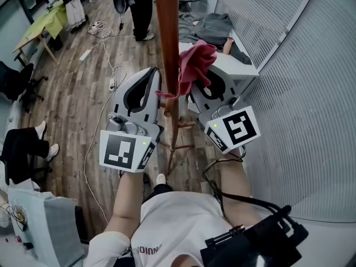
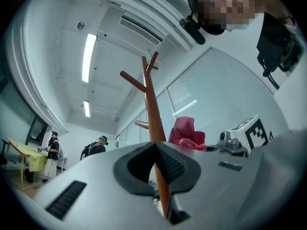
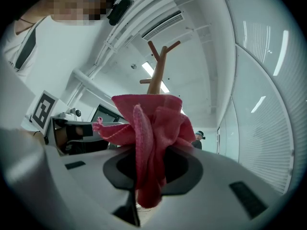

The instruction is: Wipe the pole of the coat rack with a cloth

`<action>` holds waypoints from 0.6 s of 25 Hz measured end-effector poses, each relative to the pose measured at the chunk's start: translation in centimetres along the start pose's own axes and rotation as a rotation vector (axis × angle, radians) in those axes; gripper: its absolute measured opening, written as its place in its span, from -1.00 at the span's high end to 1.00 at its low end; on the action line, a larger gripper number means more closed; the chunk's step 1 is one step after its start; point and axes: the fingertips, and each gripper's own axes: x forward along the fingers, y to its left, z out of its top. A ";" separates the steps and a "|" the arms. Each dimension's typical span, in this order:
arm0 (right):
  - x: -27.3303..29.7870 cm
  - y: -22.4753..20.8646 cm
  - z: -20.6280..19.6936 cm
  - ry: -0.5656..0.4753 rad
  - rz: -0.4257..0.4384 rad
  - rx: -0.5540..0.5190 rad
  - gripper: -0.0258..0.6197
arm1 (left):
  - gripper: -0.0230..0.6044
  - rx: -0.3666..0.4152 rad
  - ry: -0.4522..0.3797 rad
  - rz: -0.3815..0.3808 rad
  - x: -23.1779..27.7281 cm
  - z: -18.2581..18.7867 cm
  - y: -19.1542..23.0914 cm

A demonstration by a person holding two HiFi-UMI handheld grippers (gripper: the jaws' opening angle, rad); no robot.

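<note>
- At the far left, a table [image 1: 49, 16] under a yellow-green cover stood on the wood floor [image 1: 72, 88]. A white cable [image 1: 99, 30] lay coiled near it.
- Further along, a person [image 1: 142, 7] in dark trousers stood beyond the rack, well apart from you.
- Your left gripper [image 2: 156, 152] sat just left of the pole [image 1: 167, 43], about level with the cloth [image 1: 196, 60].
- Its jaws were narrow and closed on the pole. In the left gripper view the brown wood filled the slit between the pads.
- The pole stood upright between your two grippers, with its legs on the floor below your hands. The left gripper view showed its pegs [image 2: 136, 78] branching out at the top.
- The cloth was pink-red and bunched up. It touched the right side of the pole, and one thin corner reached across the front of the wood towards your left gripper.
- Your right gripper [image 3: 151, 157] was just right of the pole, and its jaws were clamped on the cloth. Folds spilled out above and below the pads, so the cloth hid most of the gap.
- To the right, a white desk [image 1: 245, 65] carried a grey garment [image 1: 214, 26].
- A slatted wall [image 1: 311, 93] curved along the far right edge.
</note>
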 end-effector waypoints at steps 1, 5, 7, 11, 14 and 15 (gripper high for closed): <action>0.0 0.0 -0.2 0.003 0.000 0.004 0.63 | 0.88 0.000 0.003 0.000 0.0 -0.1 0.0; -0.3 0.3 -1.0 0.022 0.002 0.014 0.63 | 0.88 -0.002 0.010 0.000 -0.2 -0.2 0.0; -0.4 0.4 -1.3 0.031 0.002 0.018 0.63 | 0.88 -0.003 0.014 0.000 -0.2 -0.4 0.0; -0.6 0.6 -2.0 0.047 0.002 0.027 0.63 | 0.88 -0.012 0.021 0.005 -0.5 -0.5 0.2; -0.8 0.6 -2.4 0.055 -0.002 0.033 0.63 | 0.88 -0.014 0.025 0.003 -0.6 -0.7 0.0; -0.9 0.6 -2.6 0.057 -0.004 0.035 0.63 | 0.88 -0.014 0.027 0.002 -0.6 -0.8 -0.1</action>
